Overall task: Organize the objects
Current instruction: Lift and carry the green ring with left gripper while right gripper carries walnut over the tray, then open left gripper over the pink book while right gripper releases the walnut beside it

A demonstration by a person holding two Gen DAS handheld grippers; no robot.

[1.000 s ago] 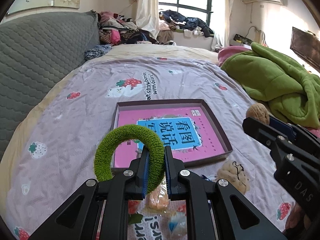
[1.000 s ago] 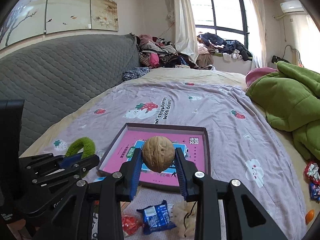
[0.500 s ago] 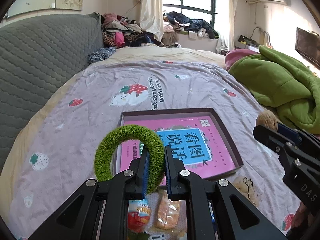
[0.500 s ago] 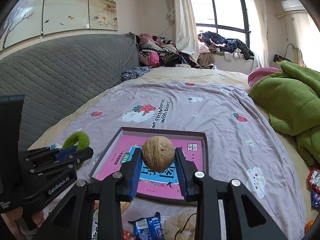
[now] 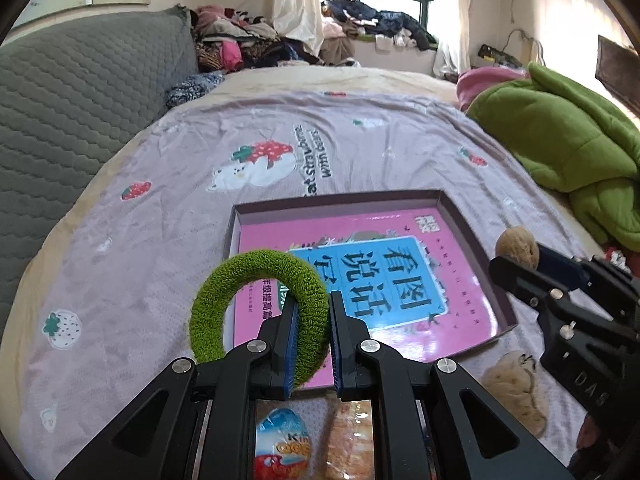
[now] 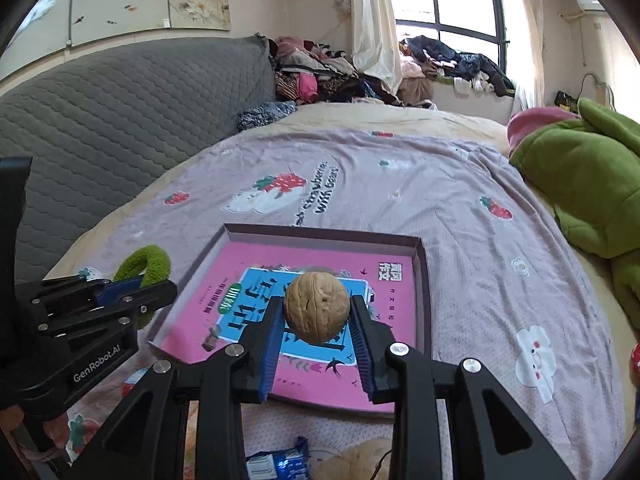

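Observation:
My left gripper (image 5: 313, 312) is shut on a fuzzy green hair ring (image 5: 224, 292), held above the near left edge of a shallow box (image 5: 340, 204) with a pink and blue printed bottom. My right gripper (image 6: 316, 312) is shut on a brown walnut (image 6: 316, 306), held over the near part of the same box (image 6: 320, 234). The right gripper and walnut (image 5: 516, 246) show at the right of the left wrist view. The left gripper and ring (image 6: 146, 262) show at the left of the right wrist view.
The box lies on a pink strawberry-print sheet (image 5: 160, 208). Snack packets (image 5: 280, 444), a blue wrapper (image 6: 276, 462) and a beige plush toy (image 5: 516, 388) lie near me. A green quilt (image 5: 560, 140) is on the right, a grey headboard (image 5: 60, 100) on the left.
Both grippers have moved forward toward the box, still holding the ring and the walnut. The box looks larger and closer below them.

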